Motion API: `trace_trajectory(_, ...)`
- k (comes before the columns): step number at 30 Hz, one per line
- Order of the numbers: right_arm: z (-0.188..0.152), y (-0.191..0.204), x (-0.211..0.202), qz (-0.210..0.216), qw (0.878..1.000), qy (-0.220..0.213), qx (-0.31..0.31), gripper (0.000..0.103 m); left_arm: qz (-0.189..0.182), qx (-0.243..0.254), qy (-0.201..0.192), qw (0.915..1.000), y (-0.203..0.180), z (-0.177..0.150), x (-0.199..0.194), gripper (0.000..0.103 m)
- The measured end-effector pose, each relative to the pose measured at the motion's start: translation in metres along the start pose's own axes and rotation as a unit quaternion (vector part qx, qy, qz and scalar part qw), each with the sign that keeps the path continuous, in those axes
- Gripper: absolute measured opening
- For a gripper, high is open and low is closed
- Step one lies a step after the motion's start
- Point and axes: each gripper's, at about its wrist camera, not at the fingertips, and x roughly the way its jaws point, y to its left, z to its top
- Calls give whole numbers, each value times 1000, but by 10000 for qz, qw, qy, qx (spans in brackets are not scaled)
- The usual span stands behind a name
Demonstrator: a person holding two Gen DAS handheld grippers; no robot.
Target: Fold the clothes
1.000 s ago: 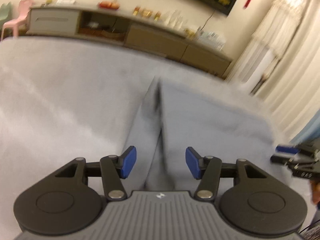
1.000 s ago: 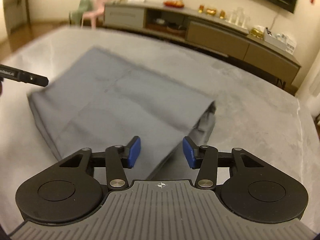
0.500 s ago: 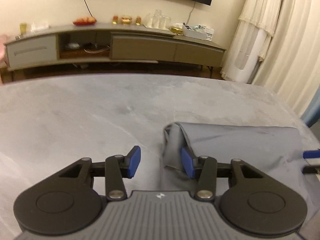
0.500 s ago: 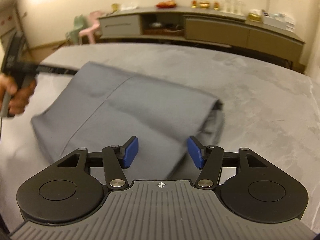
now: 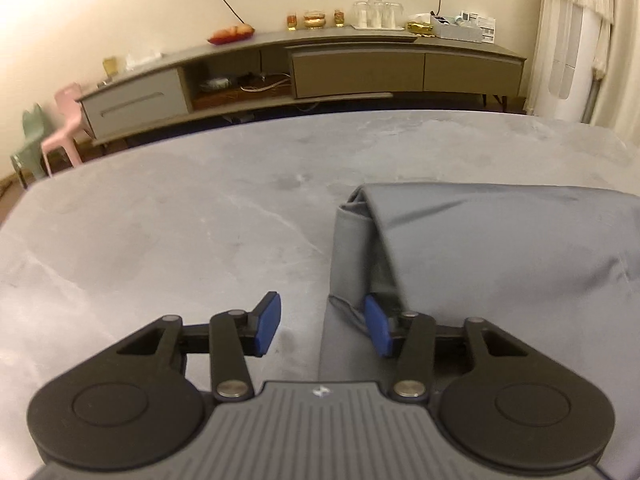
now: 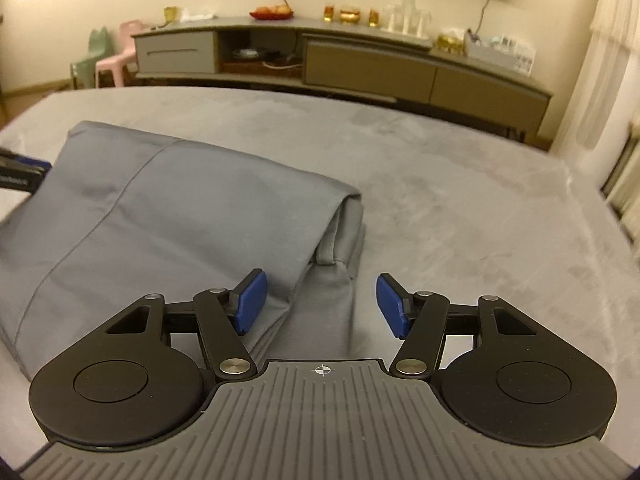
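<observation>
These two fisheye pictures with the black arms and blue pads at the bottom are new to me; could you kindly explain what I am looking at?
There is no robot here. A person holds a hand-held two-finger gripper in each hand, and each one carries a camera that looks forward along its fingers. That is why the black linkages and blue pads fill the bottom of both pictures.

The left wrist view shows the left gripper, open, its blue pads either side of one end of the folded grey garment. The right wrist view shows the right gripper, also open, at the other end of the same garment. Neither holds anything.

The garment lies on a grey table. Behind it a long sideboard stands against the wall, with glasses and a fruit plate on top.
</observation>
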Motion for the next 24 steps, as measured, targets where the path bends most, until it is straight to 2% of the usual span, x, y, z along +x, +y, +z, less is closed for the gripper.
trace_trajectory(2,3,-2,-9,-55,9999,-85,74,57,-151,-226,-112,9996,5,2,-18,43)
trace_trajectory(3,4,-5,-21,47,9996,-189,223,56,-202,-373,-198,9989,9,1,-29,43)
trace_trajectory(4,4,-7,-34,331,9985,-311,299,56,-308,-576,-302,9974,15,-1,-42,43)
trace_trajectory(6,-1,-2,-58,1197,9914,-488,185,56,-707,-924,-398,9924,25,-7,-64,43)
trace_trajectory(8,-15,18,-72,1931,9791,-391,-493,54,-1269,-1085,-372,9853,31,-14,-80,47)
trace_trajectory(9,-24,30,-73,1989,9754,-265,-913,53,-1465,-1119,-301,9824,31,-21,-85,47)
trace_trajectory(11,-38,46,-64,1760,9723,-2,-1536,46,-1685,-1218,-185,9780,28,-38,-91,47)
trace_trajectory(13,-42,43,-52,1358,9777,44,-1602,49,-1631,-1257,-95,9785,19,-56,-95,47)
trace_trajectory(16,-34,23,-44,755,9913,113,-1072,49,-1527,-1172,-47,9813,5,-76,-104,46)
trace_trajectory(19,-35,19,-49,625,9951,189,-737,50,-1410,-883,-171,9859,-10,-84,-119,49)
trace_trajectory(20,-35,20,-54,631,9960,161,-611,50,-1349,-815,-215,9873,-16,-86,-126,54)
trace_trajectory(21,-36,23,-61,621,9968,118,-488,57,-1275,-782,-246,9884,-23,-89,-132,62)
trace_trajectory(22,-38,28,-69,579,9976,31,-383,69,-1226,-754,-274,9892,-30,-93,-137,66)
trace_trajectory(24,-44,37,-84,551,9981,-154,-222,79,-1215,-710,-309,9896,-41,-96,-143,75)
